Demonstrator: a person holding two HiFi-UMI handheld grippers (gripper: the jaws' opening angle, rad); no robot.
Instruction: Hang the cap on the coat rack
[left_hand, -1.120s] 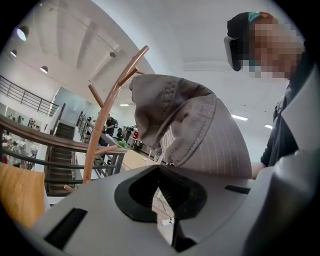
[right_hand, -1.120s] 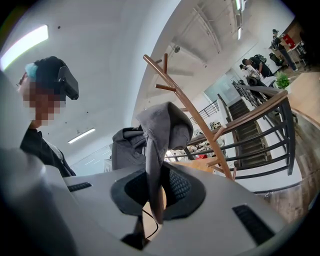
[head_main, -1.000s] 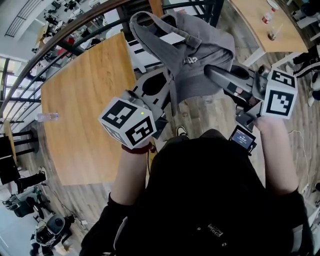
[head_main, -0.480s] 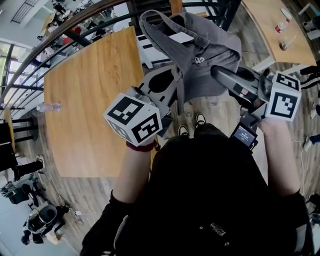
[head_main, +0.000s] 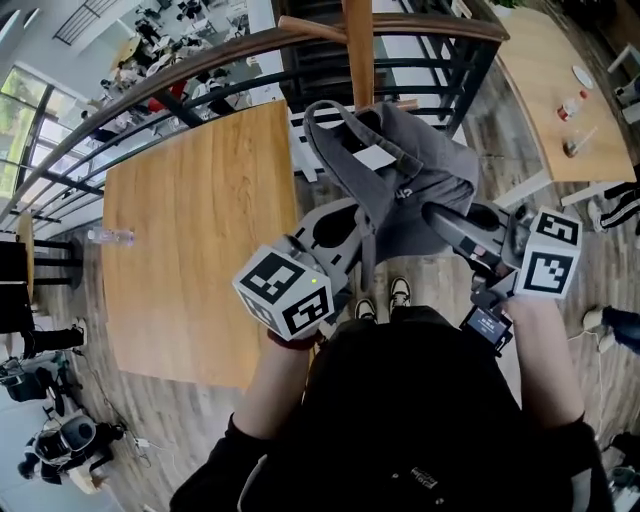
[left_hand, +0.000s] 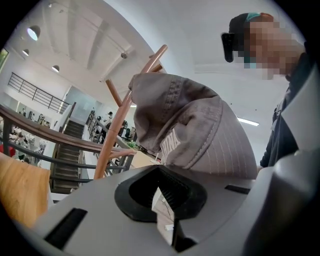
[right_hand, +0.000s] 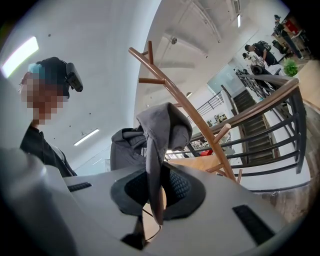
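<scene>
Seen from the head view, the gray cap (head_main: 400, 185) hides the jaw tips of the left gripper (left_hand: 162, 197) and right gripper (right_hand: 152, 195). The coat rack (head_main: 358, 50) runs off the top edge, its foot hidden behind the cap.

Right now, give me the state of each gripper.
Left gripper: closed, gripping an edge of the grey cap.
Right gripper: closed, gripping a hanging fold of the same cap.

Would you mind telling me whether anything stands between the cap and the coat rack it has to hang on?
Nothing visible does: the cap is held up close to the coat rack, with only open air between them in the right gripper view.
</scene>
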